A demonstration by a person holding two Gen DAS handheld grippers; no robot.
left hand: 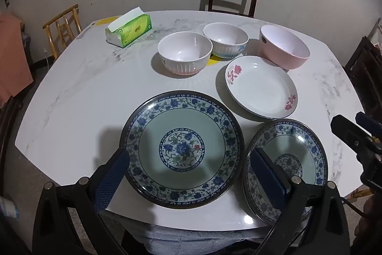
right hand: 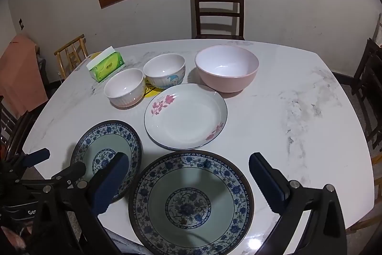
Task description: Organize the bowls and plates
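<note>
Overhead, both the left gripper [left hand: 188,171] and right gripper [right hand: 188,173] hang agape above blue-patterned plates [left hand: 182,149].

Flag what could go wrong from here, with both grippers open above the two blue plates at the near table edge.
1. The blue plate on the right appears to overhang the near edge of the table; a clumsy pinch could tip it off.
2. The left gripper and right gripper work side by side and could collide.
3. The flowered white plate lies close behind the left blue plate, so lifting may knock it.
</note>
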